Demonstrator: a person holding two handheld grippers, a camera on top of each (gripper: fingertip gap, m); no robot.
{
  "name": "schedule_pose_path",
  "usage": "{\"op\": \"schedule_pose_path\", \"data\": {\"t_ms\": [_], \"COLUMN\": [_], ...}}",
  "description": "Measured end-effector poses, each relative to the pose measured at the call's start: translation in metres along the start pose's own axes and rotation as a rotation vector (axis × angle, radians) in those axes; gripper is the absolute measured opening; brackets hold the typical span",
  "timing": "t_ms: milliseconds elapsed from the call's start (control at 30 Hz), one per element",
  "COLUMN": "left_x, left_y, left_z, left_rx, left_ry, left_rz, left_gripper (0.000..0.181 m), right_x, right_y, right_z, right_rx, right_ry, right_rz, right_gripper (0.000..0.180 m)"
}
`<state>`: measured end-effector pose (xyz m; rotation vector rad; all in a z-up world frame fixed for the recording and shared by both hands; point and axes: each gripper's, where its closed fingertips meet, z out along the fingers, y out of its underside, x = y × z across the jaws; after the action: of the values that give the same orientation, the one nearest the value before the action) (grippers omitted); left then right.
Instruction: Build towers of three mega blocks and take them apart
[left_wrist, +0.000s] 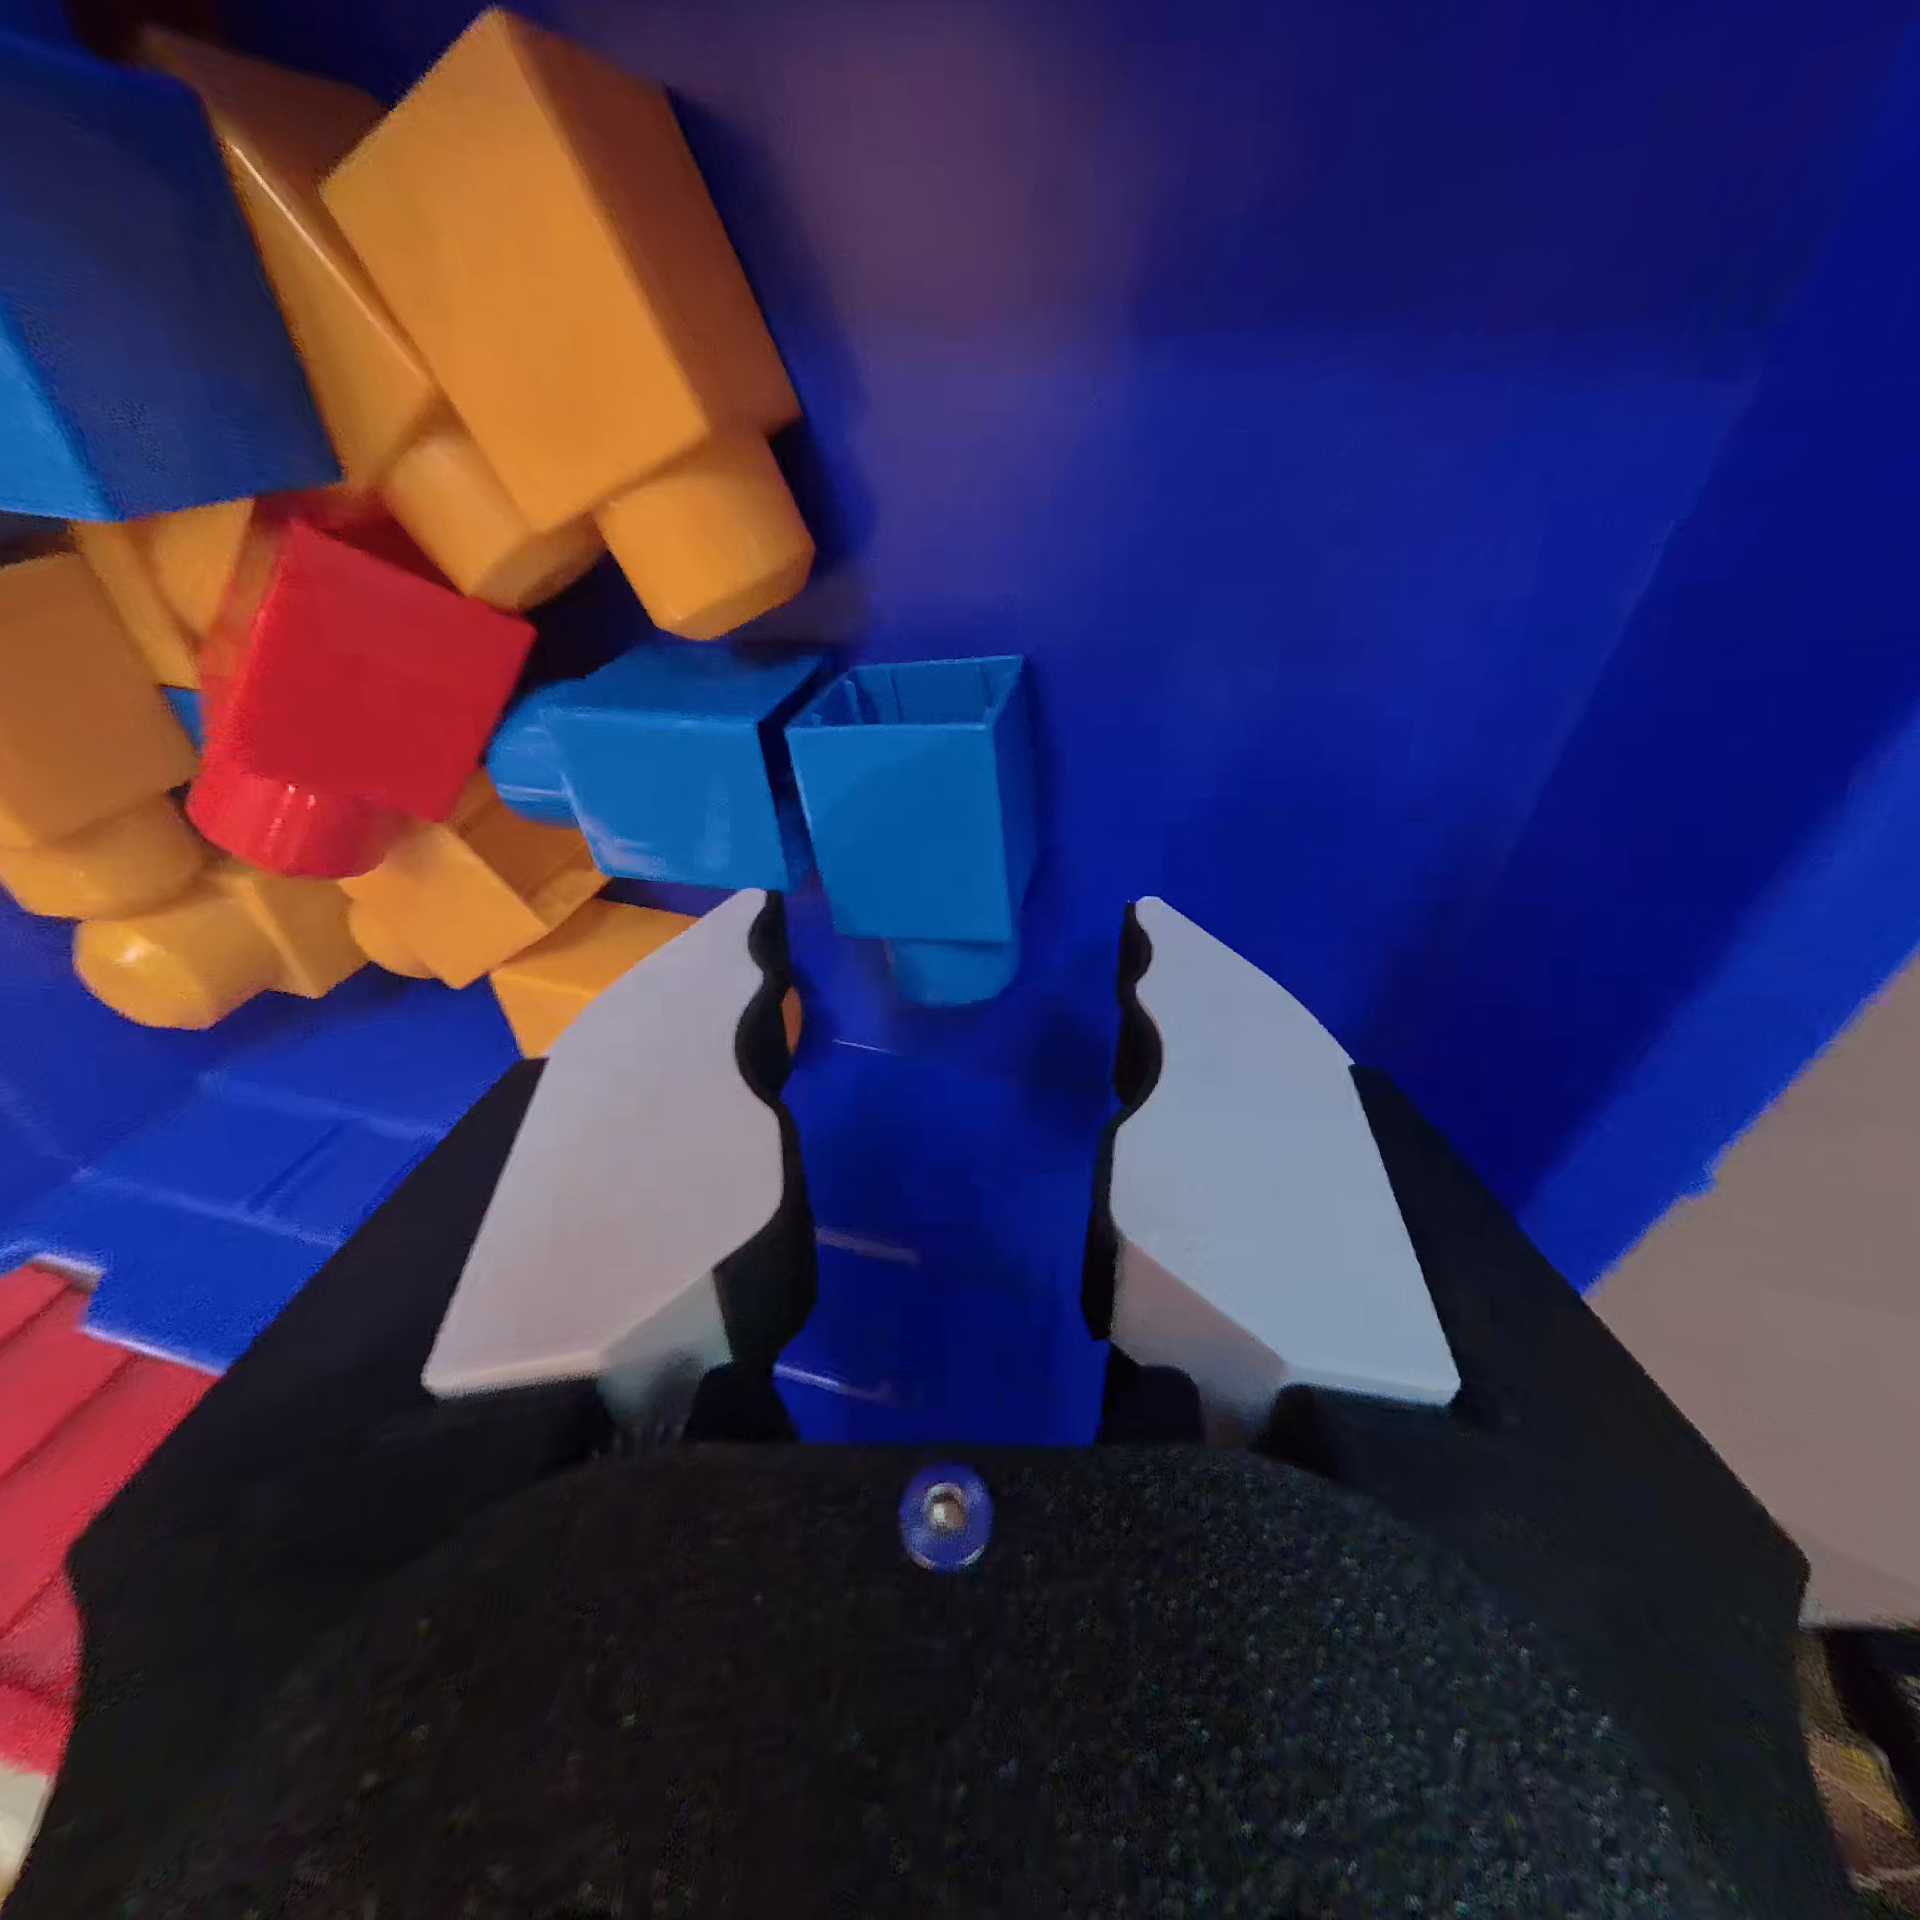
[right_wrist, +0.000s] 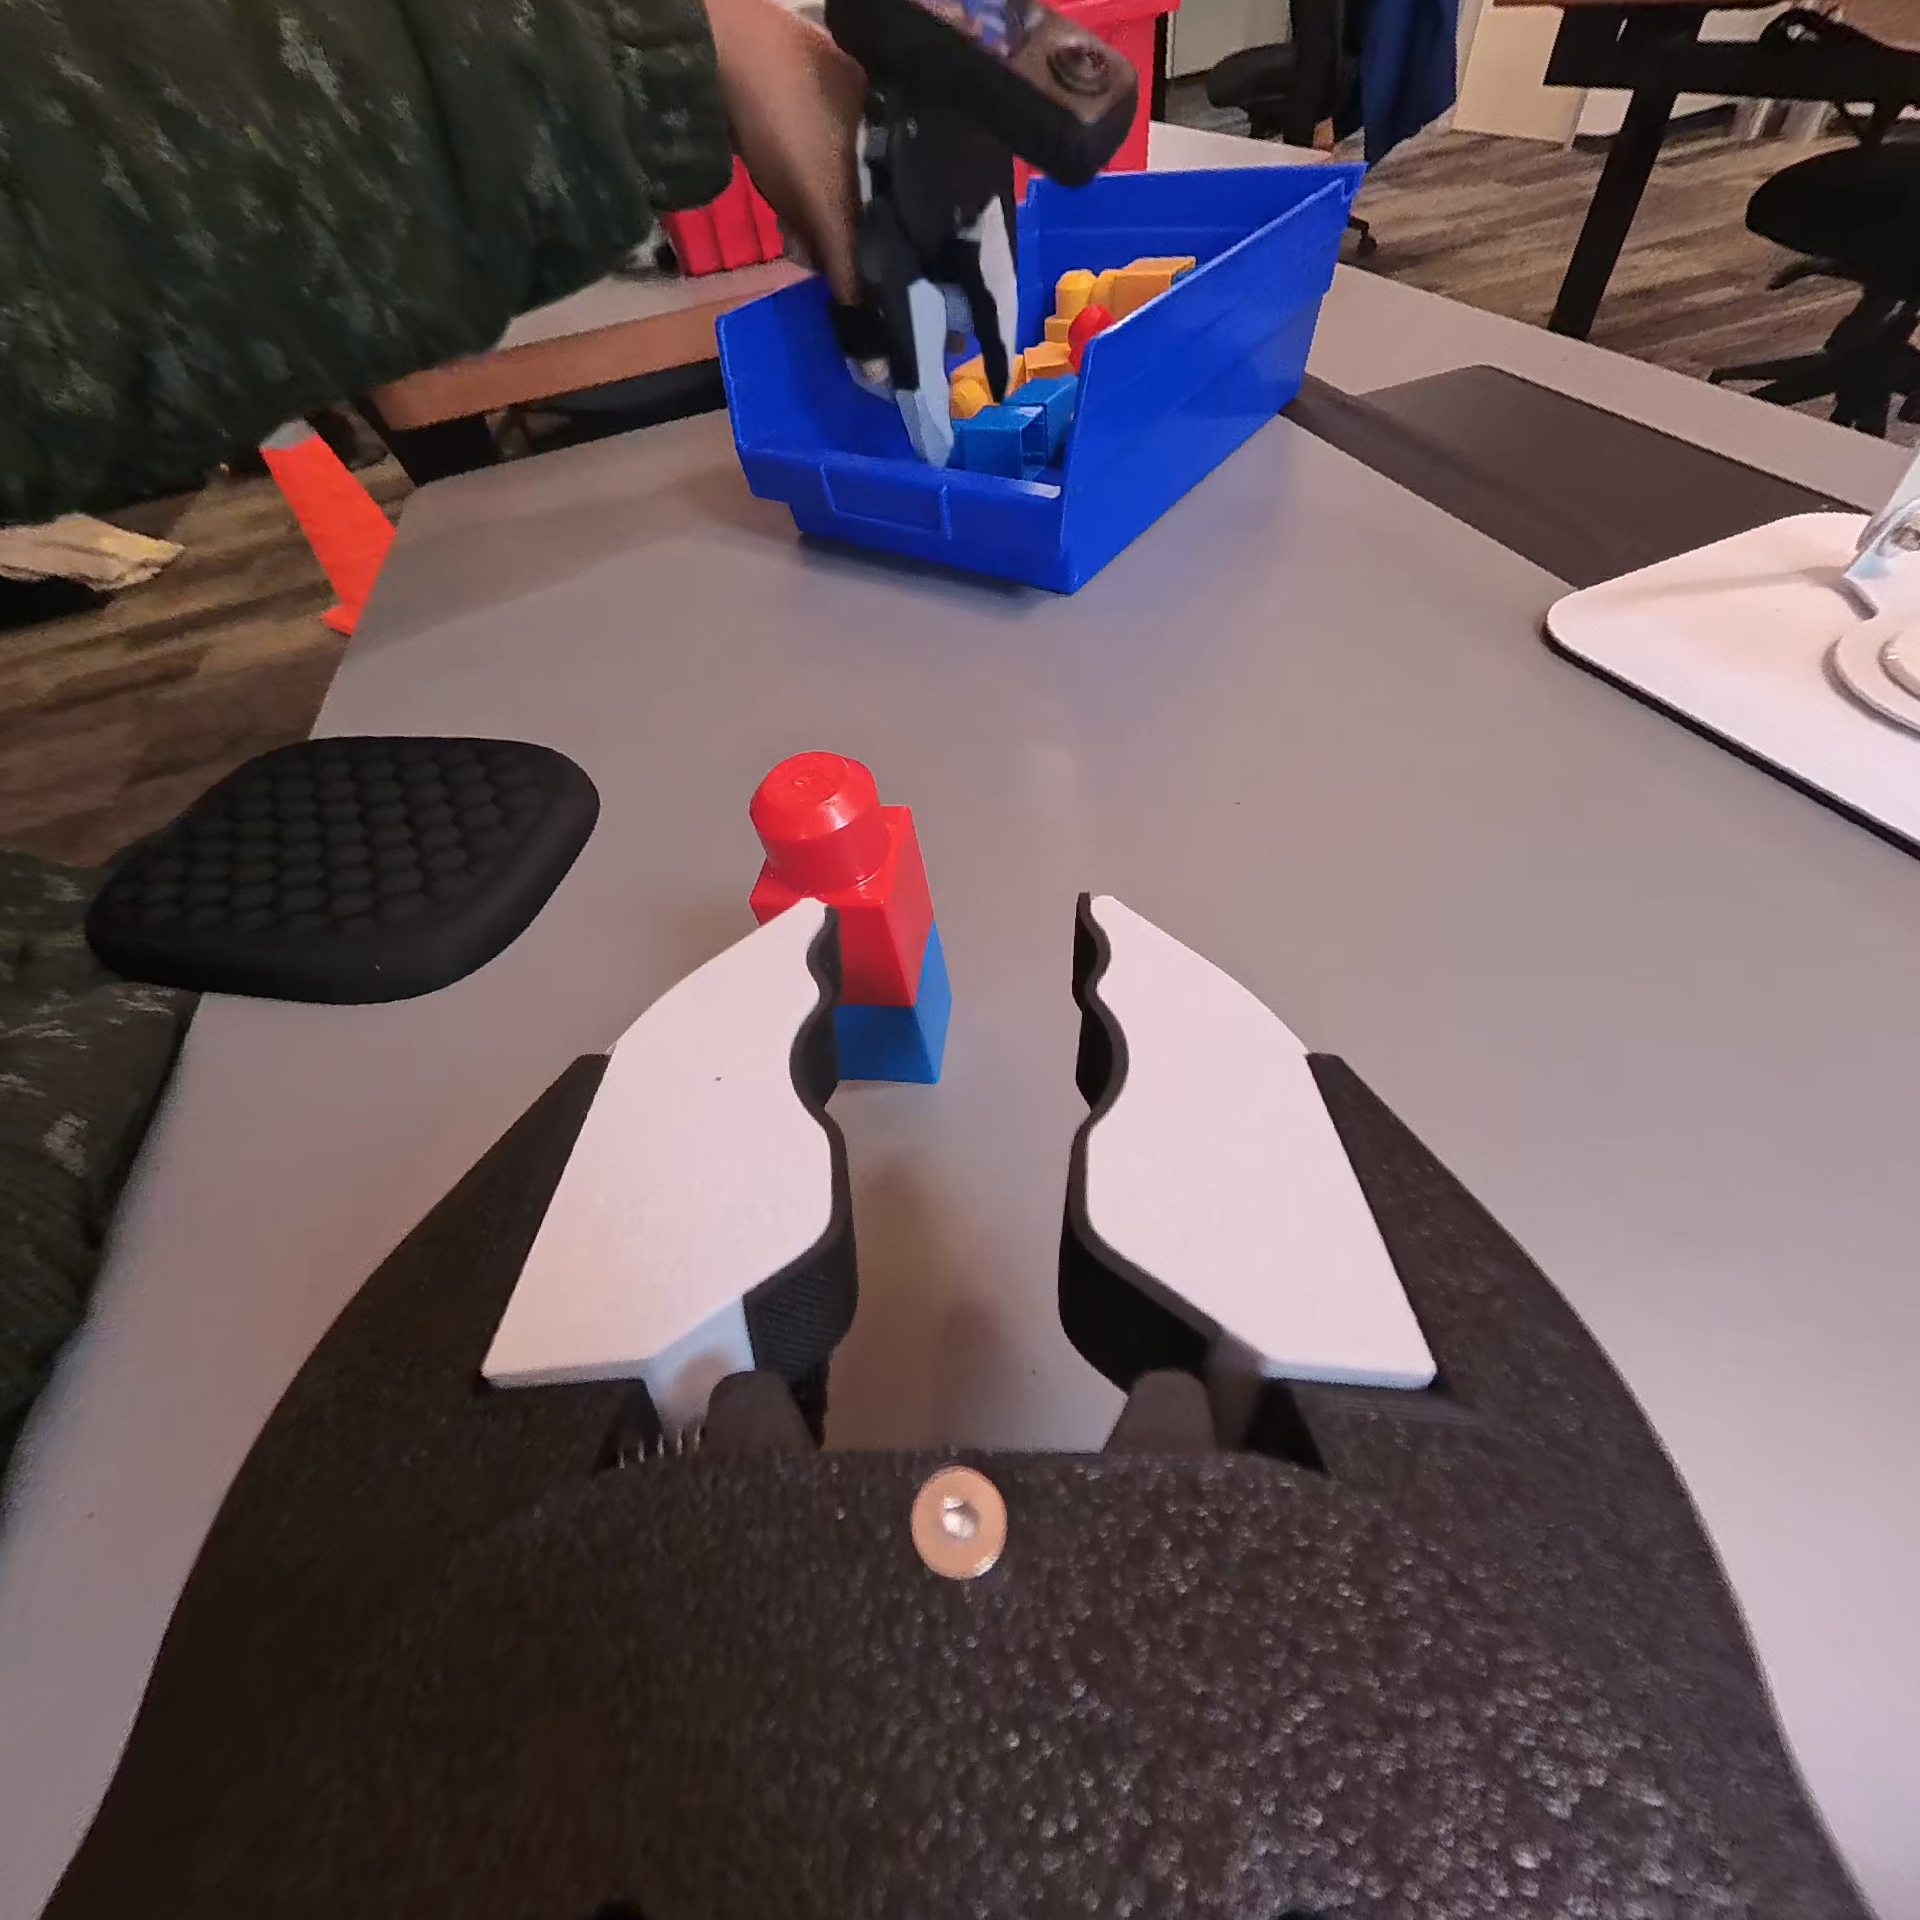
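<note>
My left gripper (left_wrist: 951, 925), jaws apart and empty, hovers in the blue bin (left_wrist: 1351, 520); I should straddle the light-blue block (left_wrist: 914, 810) squarely. Right gripper (right_wrist: 951, 935) waits open, empty, by the two-block tower (right_wrist: 883, 935).

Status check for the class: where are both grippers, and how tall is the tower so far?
Left gripper open, inside blue bin, nearing a blue block. Right gripper open, empty, beside the tower: red on blue, two high. Nothing in the way.
</note>
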<state>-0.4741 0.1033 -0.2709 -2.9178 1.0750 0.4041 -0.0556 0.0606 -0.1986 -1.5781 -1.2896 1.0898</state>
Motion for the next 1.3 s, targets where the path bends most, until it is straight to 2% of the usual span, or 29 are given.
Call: {"op": "schedule_pose_path", "data": {"t_ms": [33,67,167,267,333,400,500,567,633,733,800,900,967,1067,1133,1200,1300], "left_x": [-0.005,-0.006,-0.003,0.004,0.028,0.07,0.145,0.188,0.219,0.252,0.263,0.275,0.277,0.279,0.281,0.279,0.282], "left_y": [-0.001,-0.003,-0.009,-0.033,-0.066,-0.105,-0.137,-0.145,-0.154,-0.169,-0.175,-0.181,-0.179,-0.18,-0.18,-0.177,-0.167], "left_z": [0.002,0.003,-0.007,-0.046,-0.093,-0.157,-0.25,-0.291,-0.311,-0.319,-0.319,-0.306,-0.303,-0.296,-0.293,-0.282,-0.247], "left_rx": [-0.004,-0.002,-0.001,0.182,0.462,0.845,1.374,1.635,1.792,1.877,1.897,1.899,1.93,1.939,1.893,1.803,1.611], "left_ry": [-0.04,-0.056,-0.082,-0.106,-0.036,0.09,0.388,0.63,0.836,1.07,1.166,1.114,1.114,1.074,1.033,0.891,0.673], "left_rz": [0.011,0.017,0.009,-0.029,-0.064,-0.058,-0.101,-0.163,-0.245,-0.33,-0.36,-0.349,-0.368,-0.355,-0.238,-0.091,0.142], "left_gripper": [0.055,0.038,0.037,0.036,0.036,0.036,0.036,0.036,0.036,0.036,0.036,0.035,0.035,0.036,0.036,0.037,0.047], "right_x": [0.0,0.0,0.001,0.001,0.0,-0.002,-0.01,-0.017,-0.028,-0.046,-0.052,-0.055,-0.052,-0.051,-0.051,-0.048,-0.041], "right_y": [0.0,0.001,0.002,0.0,-0.007,-0.019,-0.047,-0.068,-0.09,-0.117,-0.13,-0.136,-0.133,-0.125,-0.122,-0.119,-0.101], "right_z": [0.0,0.0,0.001,0.0,-0.001,-0.004,-0.009,-0.012,-0.014,-0.014,-0.014,-0.014,-0.01,-0.007,-0.009,-0.013,-0.016], "right_rx": [-0.001,-0.002,-0.006,0.01,0.05,0.117,0.256,0.348,0.429,0.536,0.595,0.637,0.635,0.607,0.567,0.485,0.221], "right_ry": [0.001,0.001,0.004,0.01,0.012,0.008,-0.016,-0.039,-0.067,-0.122,-0.15,-0.202,-0.208,-0.236,-0.243,-0.208,-0.152], "right_rz": [0.001,0.003,0.006,0.005,0.009,0.024,0.085,0.136,0.182,0.235,0.28,0.341,0.366,0.399,0.378,0.298,0.163], "right_gripper": [0.043,0.043,0.042,0.041,0.041,0.042,0.042,0.043,0.044,0.047,0.049,0.043,0.03,0.029,0.029,0.029,0.029]}}
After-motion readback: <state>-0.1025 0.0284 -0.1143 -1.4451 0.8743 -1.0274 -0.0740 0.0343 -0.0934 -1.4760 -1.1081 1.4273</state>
